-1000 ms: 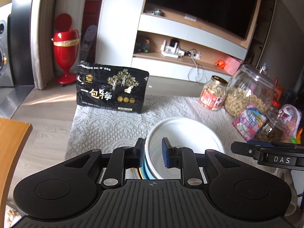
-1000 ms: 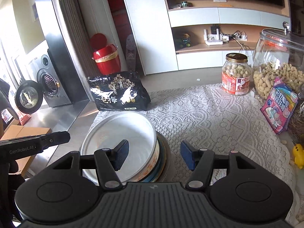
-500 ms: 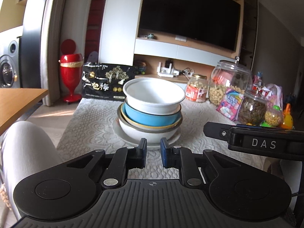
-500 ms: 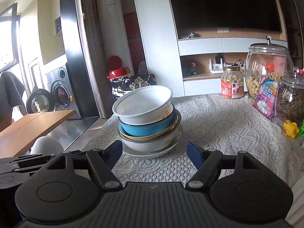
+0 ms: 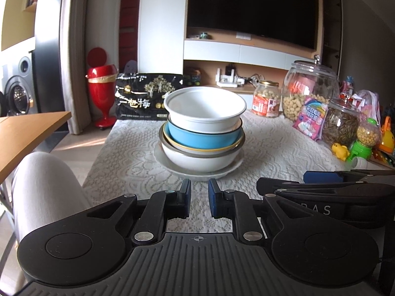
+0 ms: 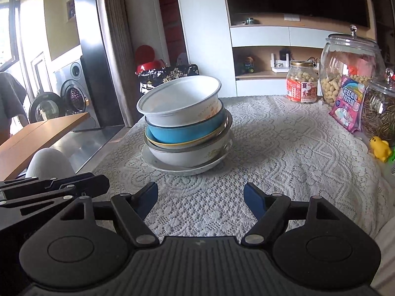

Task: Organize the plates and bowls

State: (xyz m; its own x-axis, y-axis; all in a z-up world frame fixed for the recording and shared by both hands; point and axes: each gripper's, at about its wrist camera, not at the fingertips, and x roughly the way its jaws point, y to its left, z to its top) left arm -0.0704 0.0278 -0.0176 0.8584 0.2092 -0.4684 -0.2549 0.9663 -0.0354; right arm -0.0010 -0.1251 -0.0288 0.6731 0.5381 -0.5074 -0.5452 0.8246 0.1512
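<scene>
A stack of dishes stands on the lace tablecloth (image 5: pixel 128 153). A white bowl (image 5: pixel 205 112) is on top, a blue bowl (image 5: pixel 202 139) under it, then a large white bowl (image 5: pixel 197 161), all on a white plate (image 5: pixel 232 169). The same stack shows in the right wrist view, with the top white bowl (image 6: pixel 180 104) tilted and the plate (image 6: pixel 172 169) at the bottom. My left gripper (image 5: pixel 199 198) is nearly shut and empty, just in front of the plate. My right gripper (image 6: pixel 200 197) is open and empty, a little short of the stack.
A black snack bag (image 5: pixel 145 97) stands behind the stack. Glass jars (image 5: pixel 311 88) and a pink packet (image 5: pixel 309 118) line the right side, with small toys (image 5: pixel 363 148) near the right edge. A wooden table (image 5: pixel 27 133) and a knee (image 5: pixel 42 187) are at the left.
Both grippers have drawn back and dropped from above the stack to table level. The left gripper has let go of the top white bowl's rim, and that bowl now rests on the stack.
</scene>
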